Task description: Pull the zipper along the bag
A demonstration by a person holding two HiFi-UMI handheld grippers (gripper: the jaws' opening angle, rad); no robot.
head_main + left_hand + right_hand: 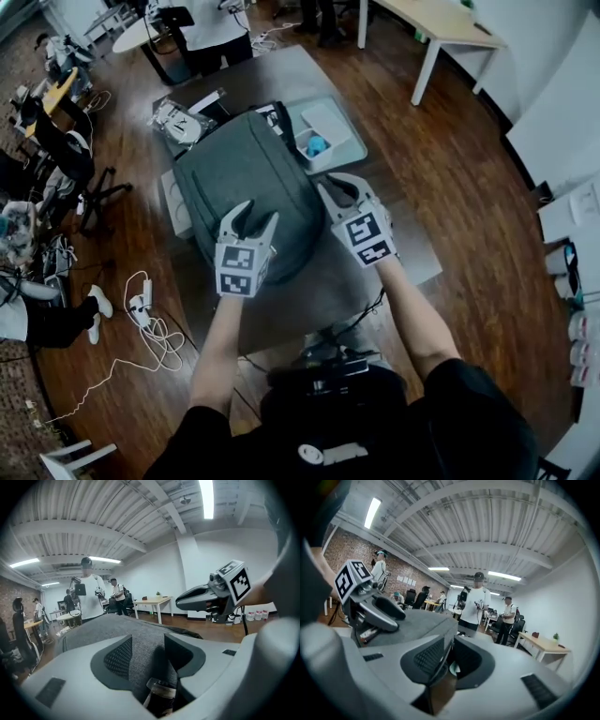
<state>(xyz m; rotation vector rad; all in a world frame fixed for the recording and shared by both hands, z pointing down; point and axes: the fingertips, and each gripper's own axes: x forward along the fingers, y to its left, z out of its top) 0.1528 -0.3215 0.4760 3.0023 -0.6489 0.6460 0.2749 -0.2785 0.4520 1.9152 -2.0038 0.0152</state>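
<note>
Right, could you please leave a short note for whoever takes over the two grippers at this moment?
Left gripper: jaws wide open, gripping nothing, over the near end of the grey backpack.
Right gripper: jaws slightly apart, gripping nothing, at the backpack's right edge.
The backpack lies flat on the grey table.
Done: nothing that shows. I cannot make out the zipper pull, and neither gripper holds it.
Left: find the pull, grip it, probably steady the bag with the other gripper, then draw the zipper along.

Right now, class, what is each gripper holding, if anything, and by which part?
Nothing is held. The left gripper is wide open over the grey backpack; the right gripper, jaws slightly apart, is at its edge, empty.
</note>
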